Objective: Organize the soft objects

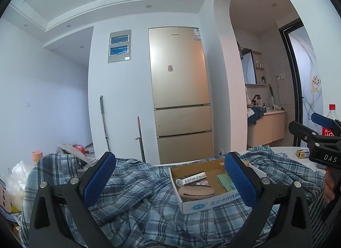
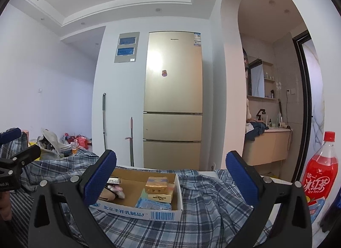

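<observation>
Starting: you are hovering the left gripper [image 1: 170, 181] and right gripper [image 2: 170, 180], fingers apart, holding nothing.
Left: plaid cloth [image 2: 208, 211] is lying rumpled, lower frame, under the cardboard box [image 2: 149, 213].

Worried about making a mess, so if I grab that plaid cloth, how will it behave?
The plaid cloth lies rumpled, so it will probably hang floppy. The cardboard box rests on it, so pulling would likely drag or tip the box. Both grippers are open.

Wide-open left tongs [image 1: 169, 180] over rumpled plaid cloth [image 1: 138, 201] — cardboard box [image 1: 204, 202] between blue pads.
</observation>
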Motion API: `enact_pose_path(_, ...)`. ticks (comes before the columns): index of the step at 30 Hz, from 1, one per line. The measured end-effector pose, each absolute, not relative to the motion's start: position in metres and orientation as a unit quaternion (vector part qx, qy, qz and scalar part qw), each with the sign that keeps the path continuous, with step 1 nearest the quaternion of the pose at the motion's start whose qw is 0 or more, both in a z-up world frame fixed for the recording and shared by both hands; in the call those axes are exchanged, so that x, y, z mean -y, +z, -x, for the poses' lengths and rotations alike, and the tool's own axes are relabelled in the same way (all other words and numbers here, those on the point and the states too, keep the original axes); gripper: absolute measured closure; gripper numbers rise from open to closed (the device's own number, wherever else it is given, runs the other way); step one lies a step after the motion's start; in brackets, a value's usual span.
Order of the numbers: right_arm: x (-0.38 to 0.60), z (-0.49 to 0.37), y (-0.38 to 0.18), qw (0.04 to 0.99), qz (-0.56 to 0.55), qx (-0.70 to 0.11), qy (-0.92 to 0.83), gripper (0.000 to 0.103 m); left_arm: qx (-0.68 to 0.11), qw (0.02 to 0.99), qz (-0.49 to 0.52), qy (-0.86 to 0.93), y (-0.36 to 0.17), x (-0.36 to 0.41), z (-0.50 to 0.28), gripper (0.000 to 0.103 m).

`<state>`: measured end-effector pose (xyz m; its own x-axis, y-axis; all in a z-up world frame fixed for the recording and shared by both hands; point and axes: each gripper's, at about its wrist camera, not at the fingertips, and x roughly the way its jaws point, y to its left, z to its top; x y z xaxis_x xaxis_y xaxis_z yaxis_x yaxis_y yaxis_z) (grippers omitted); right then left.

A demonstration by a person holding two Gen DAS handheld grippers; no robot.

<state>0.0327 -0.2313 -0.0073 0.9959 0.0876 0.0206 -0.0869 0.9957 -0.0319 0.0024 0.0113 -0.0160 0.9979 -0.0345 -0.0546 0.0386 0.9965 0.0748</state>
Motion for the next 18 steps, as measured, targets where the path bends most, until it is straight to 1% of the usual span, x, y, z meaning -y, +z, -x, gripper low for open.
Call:
enact_pose_path(6,0.2316,-0.0334,-0.0086,0.999,0.014,0.006,0.033,0.000,-0.027,0.998,-0.046,-0.019,-0.0189,-0.0095,-0.0025,0.000)
enact_pose_path(18,0.2318,-0.0345,-0.0084,0.999,0.014,0.002,0.028,0.000,-0.032,0.999,-0.028,-0.018,-0.0199,-0.0171,-0.0047,0.000)
